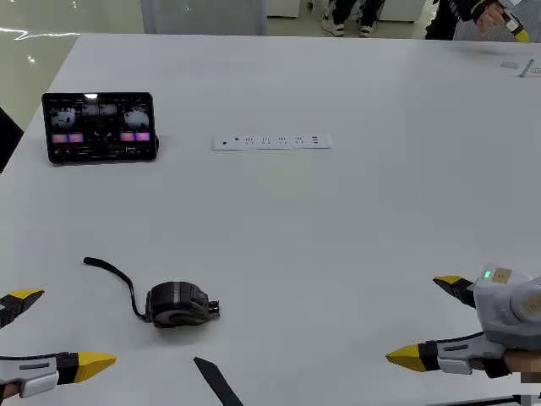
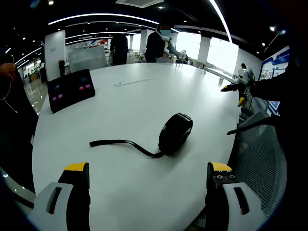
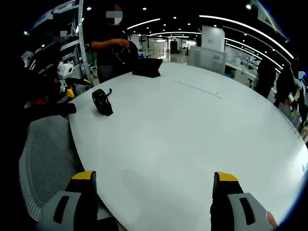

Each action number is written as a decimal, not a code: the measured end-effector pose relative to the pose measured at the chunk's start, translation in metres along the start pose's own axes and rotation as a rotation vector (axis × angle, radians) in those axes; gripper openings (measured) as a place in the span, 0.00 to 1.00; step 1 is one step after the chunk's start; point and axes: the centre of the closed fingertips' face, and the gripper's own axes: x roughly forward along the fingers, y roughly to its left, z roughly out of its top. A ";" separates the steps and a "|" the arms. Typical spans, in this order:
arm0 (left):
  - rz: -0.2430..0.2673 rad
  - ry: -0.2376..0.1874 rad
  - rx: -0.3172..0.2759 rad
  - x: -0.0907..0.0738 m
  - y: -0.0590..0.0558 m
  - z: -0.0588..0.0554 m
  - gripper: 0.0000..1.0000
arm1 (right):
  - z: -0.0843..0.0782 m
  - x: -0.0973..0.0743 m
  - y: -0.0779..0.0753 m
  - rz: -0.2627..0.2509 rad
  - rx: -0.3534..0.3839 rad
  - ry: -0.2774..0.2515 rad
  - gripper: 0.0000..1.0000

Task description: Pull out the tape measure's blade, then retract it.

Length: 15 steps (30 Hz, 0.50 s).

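I found the tape measure (image 1: pixel 179 304) lying on the desk (image 1: pixel 338 220) in the lower left of the head view, untouched and with nothing drawn out. Its strap (image 1: pixel 110 275) trailed toward the upper left. A small tab (image 1: pixel 214 307), which I judged to be the pull end, faced right. The left gripper (image 1: pixel 59 330) sat near it at the lower-left edge, jaws spread and empty. The right gripper (image 1: pixel 427 320) sat well apart at the lower right, jaws likewise spread and empty. I judged the left gripper better placed to hold the case and the right to draw the tab rightward.
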 end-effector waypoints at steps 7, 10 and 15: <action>0.000 0.002 0.000 -0.001 0.001 -0.001 0.99 | 0.000 0.000 -0.001 -0.001 0.006 -0.002 0.99; 0.001 0.002 -0.002 -0.001 0.002 -0.001 0.99 | 0.000 -0.002 -0.001 -0.006 0.012 -0.004 0.99; 0.000 0.003 0.000 -0.002 0.001 -0.001 0.99 | -0.001 -0.002 -0.002 -0.011 0.010 -0.003 0.99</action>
